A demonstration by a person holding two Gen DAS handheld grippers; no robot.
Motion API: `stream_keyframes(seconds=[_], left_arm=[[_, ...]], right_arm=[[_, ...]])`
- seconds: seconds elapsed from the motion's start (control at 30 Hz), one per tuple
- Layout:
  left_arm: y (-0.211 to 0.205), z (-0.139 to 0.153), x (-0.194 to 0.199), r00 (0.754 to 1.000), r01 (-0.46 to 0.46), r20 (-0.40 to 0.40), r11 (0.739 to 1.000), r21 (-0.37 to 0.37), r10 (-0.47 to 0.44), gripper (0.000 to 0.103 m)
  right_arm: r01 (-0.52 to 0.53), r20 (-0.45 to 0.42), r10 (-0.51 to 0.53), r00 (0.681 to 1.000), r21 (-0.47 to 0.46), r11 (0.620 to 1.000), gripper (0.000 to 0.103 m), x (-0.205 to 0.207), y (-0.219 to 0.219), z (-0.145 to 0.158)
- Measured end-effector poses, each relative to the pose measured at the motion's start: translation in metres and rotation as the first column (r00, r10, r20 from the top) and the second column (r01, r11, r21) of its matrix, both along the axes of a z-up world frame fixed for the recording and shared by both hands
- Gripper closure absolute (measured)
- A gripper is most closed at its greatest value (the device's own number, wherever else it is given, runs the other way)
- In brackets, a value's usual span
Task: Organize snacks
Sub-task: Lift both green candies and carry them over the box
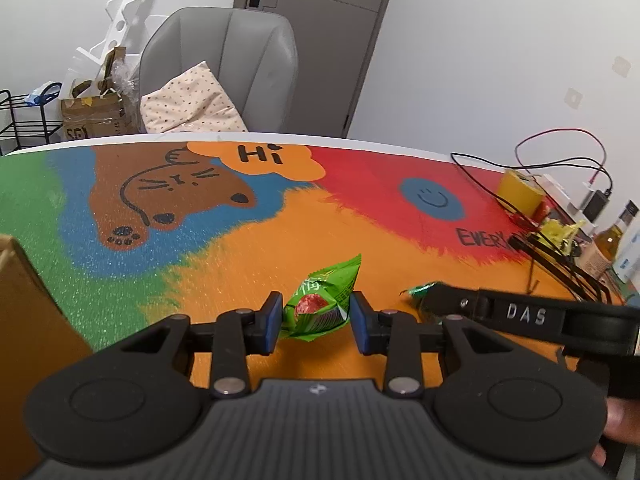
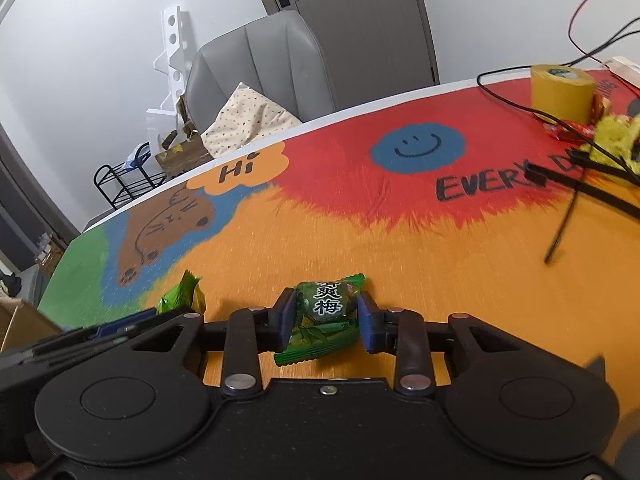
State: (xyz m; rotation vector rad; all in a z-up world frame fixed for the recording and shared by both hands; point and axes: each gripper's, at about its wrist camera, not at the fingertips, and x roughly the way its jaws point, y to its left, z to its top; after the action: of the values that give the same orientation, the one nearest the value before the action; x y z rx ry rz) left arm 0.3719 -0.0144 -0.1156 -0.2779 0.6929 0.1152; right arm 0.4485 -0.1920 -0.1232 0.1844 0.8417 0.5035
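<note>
A: We are looking across a table under a bright painted cloth (image 1: 280, 240), with a grey chair (image 1: 224, 68) and a grey door (image 1: 320, 40) past its far white edge. At far left a cardboard box (image 1: 28, 304) stands on the green part of the cloth, close beside us.

B: Moving right, we see our left gripper (image 1: 316, 318) with its blue pads pinching a light green snack packet (image 1: 320, 304), which rests low on the orange part. Ahead of it the cloth lies bare up to the cat drawing and the far edge.

A: Just beside it our right gripper (image 2: 326, 316) is closed on a dark green plum candy (image 2: 324, 320), its crimped ends sticking out front and back. In the right wrist view the light packet (image 2: 182, 294) sits just left of it, near but apart.

B: Between that candy and the blue smiley the orange and red cloth is open. Toward the right edge it gets crowded: a yellow tape roll (image 2: 562, 92), black and red wires (image 2: 520, 108), a wire basket (image 2: 580, 184) holding yellow wrappers, and an oil bottle (image 1: 612, 240).
</note>
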Motion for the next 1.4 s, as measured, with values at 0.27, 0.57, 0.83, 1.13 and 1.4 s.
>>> stream_keyframes(seconds=[0.27,0.57,0.83,1.13,1.4], left_arm=[[-0.006,0.009,-0.027,0.999,0.048,0.013,0.999,-0.013,-0.048,0.068],[-0.008,0.022,-0.065,0.996,0.085,0.032,0.996,-0.008,-0.084,0.068],[-0.002,0.039,-0.101,0.995,0.091,0.051,0.996,0.004,-0.091,0.068],[0.010,0.061,-0.136,0.993,0.065,0.098,0.998,0.024,-0.067,0.068],[0.032,0.074,-0.163,0.992,0.018,0.124,0.999,0.036,-0.023,0.068]], right_arm=[[0.031,0.000,-0.031,1.000,0.045,0.998,0.073,-0.037,-0.012,0.003],[0.052,0.026,-0.055,0.998,0.085,0.995,0.073,-0.081,-0.015,0.014],[0.035,0.068,-0.044,0.997,0.129,0.991,0.073,-0.113,-0.010,0.030],[0.007,0.107,-0.026,0.994,0.173,0.985,0.073,-0.135,-0.001,0.044],[-0.032,0.141,0.006,0.990,0.182,0.983,0.073,-0.151,0.017,0.059]])
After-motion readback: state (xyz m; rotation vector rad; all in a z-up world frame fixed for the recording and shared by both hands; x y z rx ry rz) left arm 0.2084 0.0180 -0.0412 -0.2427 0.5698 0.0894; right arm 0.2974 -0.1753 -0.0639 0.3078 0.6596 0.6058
